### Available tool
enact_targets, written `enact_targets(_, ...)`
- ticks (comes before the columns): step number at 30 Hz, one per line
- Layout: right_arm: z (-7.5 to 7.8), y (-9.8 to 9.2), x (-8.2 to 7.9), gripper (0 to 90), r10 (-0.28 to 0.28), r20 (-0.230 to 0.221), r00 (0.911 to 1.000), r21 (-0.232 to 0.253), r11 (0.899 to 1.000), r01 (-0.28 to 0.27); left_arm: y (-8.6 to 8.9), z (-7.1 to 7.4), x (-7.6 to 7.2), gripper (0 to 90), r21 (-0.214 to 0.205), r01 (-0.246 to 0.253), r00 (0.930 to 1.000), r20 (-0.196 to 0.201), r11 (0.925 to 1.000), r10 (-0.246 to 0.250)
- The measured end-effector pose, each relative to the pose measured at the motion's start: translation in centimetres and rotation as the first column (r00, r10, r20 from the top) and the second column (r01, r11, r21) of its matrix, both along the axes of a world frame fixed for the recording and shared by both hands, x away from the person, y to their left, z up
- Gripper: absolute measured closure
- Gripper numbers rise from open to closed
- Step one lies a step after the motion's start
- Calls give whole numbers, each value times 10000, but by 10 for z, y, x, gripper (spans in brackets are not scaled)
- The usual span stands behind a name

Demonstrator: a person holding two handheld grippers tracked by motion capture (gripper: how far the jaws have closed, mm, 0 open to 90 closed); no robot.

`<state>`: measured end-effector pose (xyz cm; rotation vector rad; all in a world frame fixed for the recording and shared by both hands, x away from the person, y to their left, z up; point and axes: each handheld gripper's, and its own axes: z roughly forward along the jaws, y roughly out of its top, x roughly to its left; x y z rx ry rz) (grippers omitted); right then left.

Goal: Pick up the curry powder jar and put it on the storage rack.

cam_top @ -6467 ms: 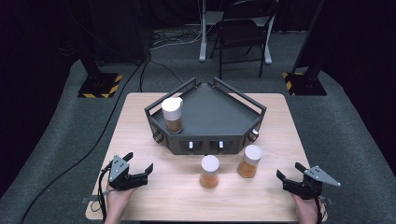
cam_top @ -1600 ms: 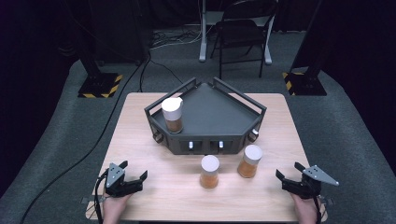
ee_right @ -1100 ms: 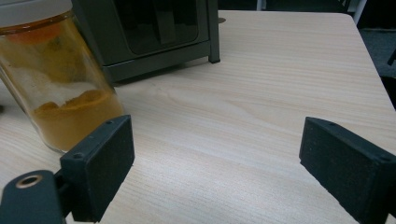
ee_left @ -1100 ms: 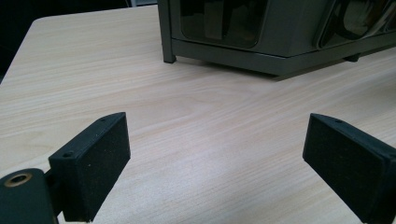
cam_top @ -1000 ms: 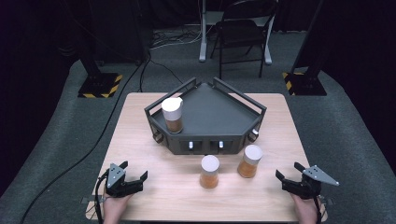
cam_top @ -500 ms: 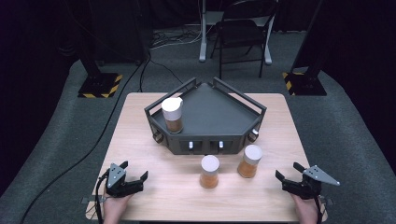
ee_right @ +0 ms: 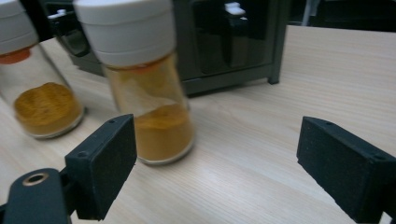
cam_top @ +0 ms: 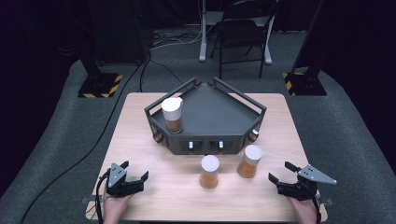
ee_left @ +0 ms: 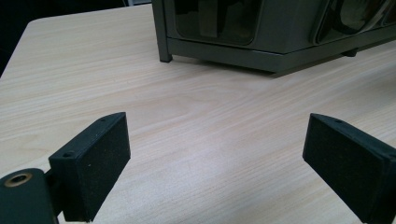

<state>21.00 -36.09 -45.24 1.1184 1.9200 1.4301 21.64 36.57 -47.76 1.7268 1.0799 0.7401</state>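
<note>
Right gripper (cam_top: 284, 182): jaws spread, lately narrowing, nothing between; aimed at nearest white-capped glass jar of orange powder (cam_top: 249, 161), standing before dark grey railed rack (cam_top: 243, 135), likely for pickup. Left gripper (cam_top: 135, 173): jaws spread, empty.

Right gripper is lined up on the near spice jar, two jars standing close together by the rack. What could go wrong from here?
1. The right gripper has its jaws open, just closing slightly, with nothing between them; the nearest jar sits off toward one pad, so an advance may knock it over.
2. The second jar stands close beside; a wide approach might bump it.
3. The rack is right behind both jars, so a pushed jar could jam against it.
</note>
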Motion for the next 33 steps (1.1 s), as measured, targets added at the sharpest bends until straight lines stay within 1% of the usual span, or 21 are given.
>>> enact_targets(3,5,5,-3,113,376,4,9993,-108,9992,-376,0,0,0,74,8,-10,10000,19,10000,10)
enact_targets(10,6,10,-9,119,1145,48,9934,159,9933,-1146,-1,0,-1,74,26,-2,10000,25,10000,2)
enact_targets(14,10,14,-9,123,1458,103,9893,186,9891,-1460,-1,0,-1,74,-11,-9,10000,21,10000,9)
enact_targets(18,12,19,-7,132,1800,89,9836,227,9834,-1801,0,0,-1,74,-40,-12,10000,14,10000,12)
enact_targets(23,16,27,-4,134,2178,190,9758,238,9756,-2182,0,-1,-1,74,-61,-15,10000,45,10000,16)
enact_targets(33,24,51,9,135,2981,208,9543,91,9544,-2983,0,-1,-1,74,-113,-25,10000,31,9999,26)
